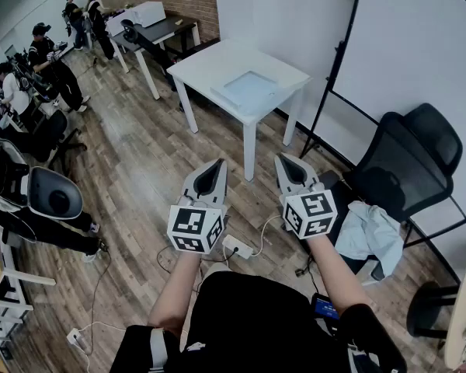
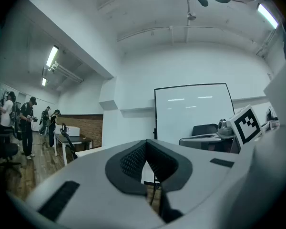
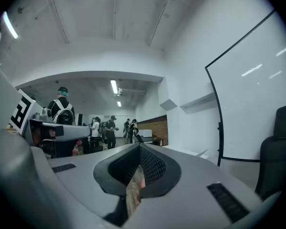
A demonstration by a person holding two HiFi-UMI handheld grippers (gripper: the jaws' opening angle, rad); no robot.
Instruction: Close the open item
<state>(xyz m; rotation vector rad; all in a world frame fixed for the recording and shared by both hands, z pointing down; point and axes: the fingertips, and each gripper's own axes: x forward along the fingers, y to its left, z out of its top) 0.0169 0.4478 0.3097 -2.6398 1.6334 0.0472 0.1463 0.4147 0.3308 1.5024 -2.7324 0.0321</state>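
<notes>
Straight ahead and well apart, on the white table (image 1: 217, 62) — a flat pale-blue thing (image 1: 251, 90), likely the item to close, though too small to tell how. About equally far from left gripper (image 1: 216, 165) and right gripper (image 1: 286, 162) — both held forward side by side, jaws pressed together, empty.

Bright, even indoor light fills all three views, coming from ceiling tube lights (image 2: 51, 56) at the upper left of the left gripper view and the top centre of the right gripper view. The whiteboard (image 2: 195, 111) carries pale streaks of their reflection. Shadows on the wood floor (image 1: 140, 169) are soft. Both gripper views bulge fisheye-style with black corners, and the left gripper (image 2: 146, 144) and right gripper (image 3: 139, 149) loom close and blurred. The head view is sharp at its centre, with straight lines bending at its edges.
</notes>
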